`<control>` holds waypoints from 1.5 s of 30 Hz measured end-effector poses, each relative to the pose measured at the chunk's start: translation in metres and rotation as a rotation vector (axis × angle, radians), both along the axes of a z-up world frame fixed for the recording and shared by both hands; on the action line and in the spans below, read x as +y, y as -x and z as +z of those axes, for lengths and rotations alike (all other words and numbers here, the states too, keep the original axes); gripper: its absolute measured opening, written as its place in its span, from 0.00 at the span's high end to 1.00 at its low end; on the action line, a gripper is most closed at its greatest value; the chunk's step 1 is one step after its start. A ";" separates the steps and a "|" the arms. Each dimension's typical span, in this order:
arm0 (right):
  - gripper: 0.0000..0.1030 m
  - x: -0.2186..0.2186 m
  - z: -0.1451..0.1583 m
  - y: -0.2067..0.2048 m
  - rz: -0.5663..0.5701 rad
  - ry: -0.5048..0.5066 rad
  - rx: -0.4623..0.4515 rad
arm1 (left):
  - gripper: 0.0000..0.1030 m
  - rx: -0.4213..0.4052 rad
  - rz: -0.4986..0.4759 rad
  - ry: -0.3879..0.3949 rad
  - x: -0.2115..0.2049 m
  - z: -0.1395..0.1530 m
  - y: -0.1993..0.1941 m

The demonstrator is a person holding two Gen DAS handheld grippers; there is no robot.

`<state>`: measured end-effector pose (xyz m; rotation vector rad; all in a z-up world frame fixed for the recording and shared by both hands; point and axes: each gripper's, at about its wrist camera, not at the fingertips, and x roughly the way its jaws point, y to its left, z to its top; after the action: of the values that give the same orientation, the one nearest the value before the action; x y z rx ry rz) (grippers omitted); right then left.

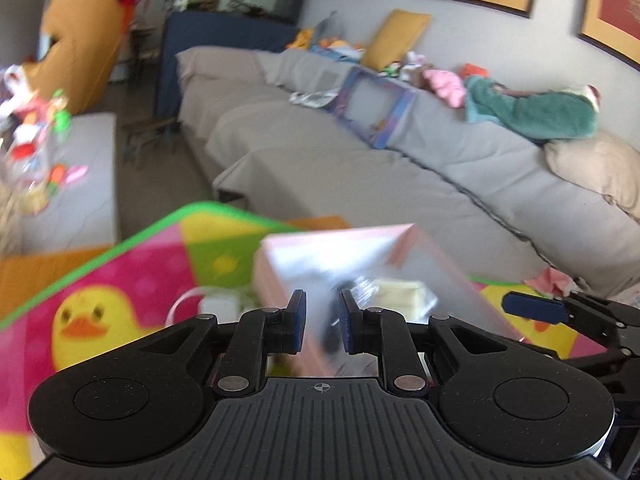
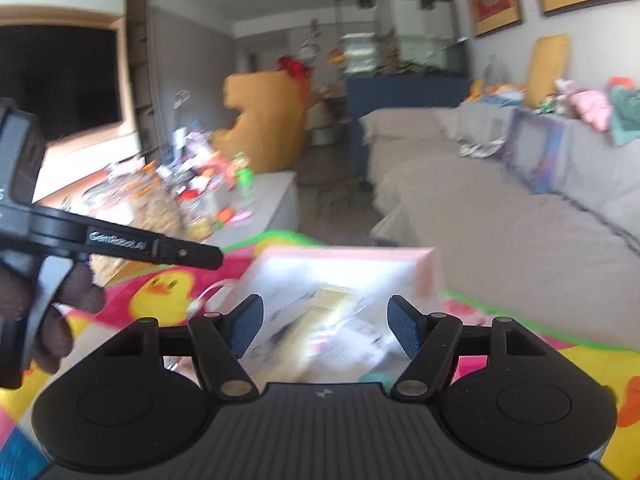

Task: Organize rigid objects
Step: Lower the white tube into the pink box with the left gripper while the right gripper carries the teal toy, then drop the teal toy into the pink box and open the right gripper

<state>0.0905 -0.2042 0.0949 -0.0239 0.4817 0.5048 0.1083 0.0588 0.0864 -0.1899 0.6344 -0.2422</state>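
A grey sofa (image 1: 360, 168) runs along the wall, and beside it lies a bright play mat (image 1: 132, 280) with a duck print. On the mat, just in front of the sofa, sits a pink-edged box (image 2: 344, 304), blurred. The left gripper (image 1: 322, 320) is closed narrow, seemingly pinching the box's near edge to steady or carry it. The right gripper (image 2: 326, 326) hangs spread over the box, gripping nothing, likely ready to help.
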 end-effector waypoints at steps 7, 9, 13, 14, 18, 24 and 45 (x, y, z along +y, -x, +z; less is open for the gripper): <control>0.33 0.039 -0.015 0.015 0.074 0.078 0.027 | 0.81 0.124 0.087 -0.027 0.029 -0.036 0.024; 0.33 0.050 -0.015 0.018 0.081 0.088 0.032 | 0.81 0.145 0.115 -0.051 0.030 -0.044 0.029; 0.34 0.068 -0.014 0.022 0.106 0.101 0.031 | 0.81 0.157 0.165 -0.028 0.040 -0.048 0.032; 0.40 0.073 -0.012 0.021 0.114 0.109 0.039 | 0.81 0.154 0.179 -0.021 0.044 -0.048 0.033; 0.66 0.097 -0.001 0.005 0.193 0.120 0.143 | 0.81 0.133 0.220 -0.023 0.054 -0.049 0.049; 0.73 0.176 0.014 -0.048 0.276 0.224 0.232 | 0.81 0.125 0.205 -0.030 0.066 -0.053 0.070; 0.81 0.268 -0.059 -0.112 0.150 0.766 0.299 | 0.81 0.123 0.180 0.053 0.094 -0.062 0.090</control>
<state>0.2022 0.0634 0.0362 -0.7322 0.9496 0.4464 0.0181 0.1526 0.0247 -0.3133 0.7290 -0.0743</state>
